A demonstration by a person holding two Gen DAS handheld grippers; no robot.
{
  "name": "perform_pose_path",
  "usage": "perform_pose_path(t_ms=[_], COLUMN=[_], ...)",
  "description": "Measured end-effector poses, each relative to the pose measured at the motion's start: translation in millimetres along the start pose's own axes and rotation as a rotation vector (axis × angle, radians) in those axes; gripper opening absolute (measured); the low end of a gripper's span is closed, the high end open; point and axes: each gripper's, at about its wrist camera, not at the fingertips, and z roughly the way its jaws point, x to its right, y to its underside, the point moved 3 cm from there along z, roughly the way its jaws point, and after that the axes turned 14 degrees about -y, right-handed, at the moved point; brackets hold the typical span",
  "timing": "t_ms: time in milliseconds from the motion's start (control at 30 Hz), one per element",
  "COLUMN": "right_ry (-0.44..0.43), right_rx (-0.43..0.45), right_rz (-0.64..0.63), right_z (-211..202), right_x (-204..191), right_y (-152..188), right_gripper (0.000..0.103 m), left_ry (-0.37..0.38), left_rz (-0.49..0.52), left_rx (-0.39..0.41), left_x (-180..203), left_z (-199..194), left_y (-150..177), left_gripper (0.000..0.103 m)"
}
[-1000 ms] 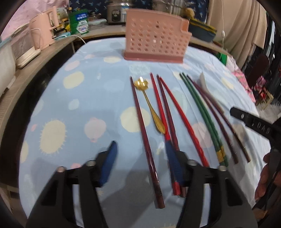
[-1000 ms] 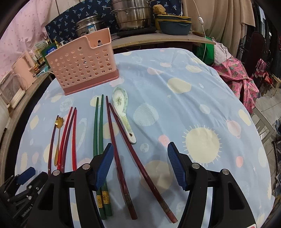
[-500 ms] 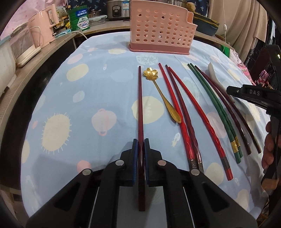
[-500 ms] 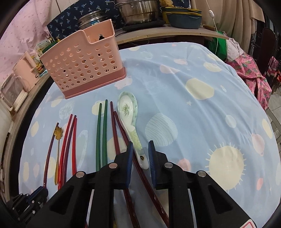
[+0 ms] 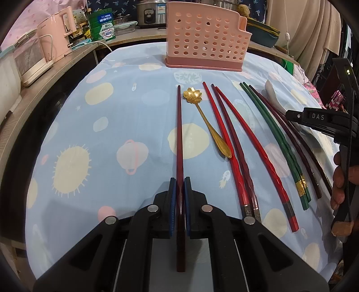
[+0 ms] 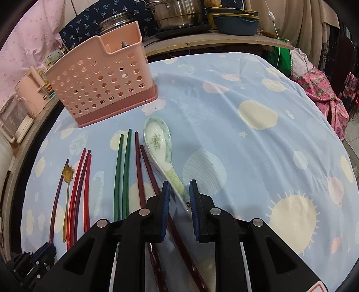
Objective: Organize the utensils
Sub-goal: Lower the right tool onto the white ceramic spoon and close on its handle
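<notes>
My left gripper [image 5: 179,182] is shut on a dark red chopstick [image 5: 179,125] that points toward the pink perforated utensil holder [image 5: 205,37]. A gold flower spoon [image 5: 205,119], red chopsticks [image 5: 233,143] and green chopsticks [image 5: 276,139] lie to its right on the blue cloth. My right gripper [image 6: 178,186] has its jaws close around the handle of a white-green ceramic spoon [image 6: 160,146], with a small gap on each side. The holder also shows in the right wrist view [image 6: 101,74]. Maroon chopsticks [image 6: 145,170] pass under the right gripper.
The table's blue patterned cloth [image 6: 258,139] spreads to the right. A counter behind holds a pink kettle [image 5: 58,29], a green tin [image 5: 102,22], steel pots [image 6: 175,13] and a dark dish [image 6: 235,20]. The right gripper's body [image 5: 318,119] shows at the left view's right edge.
My left gripper closed on the dark red chopstick and holds it. My right gripper moved forward and narrowed around the ceramic spoon's handle.
</notes>
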Motion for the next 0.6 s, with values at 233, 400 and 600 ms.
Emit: perform_pose_path(t_ms=[233,400,600], right_ry=[0.010,0.017,0.010], right_rx=[-0.001,-0.017,-0.036], right_rz=[-0.045,-0.095,-0.101], right_z=[1,0,-16], right_x=[5,2,4], right_y=[1,7,19], right_gripper=[0.017,0.017,0.012], left_ry=[0.009,0.063,0.045], left_rz=[-0.017,-0.073,-0.047], left_rx=[-0.002,-0.031,-0.007], left_x=[-1,-8,-3], left_z=[0,1,-4], left_y=[0,0,6], left_gripper=[0.007,0.007,0.007])
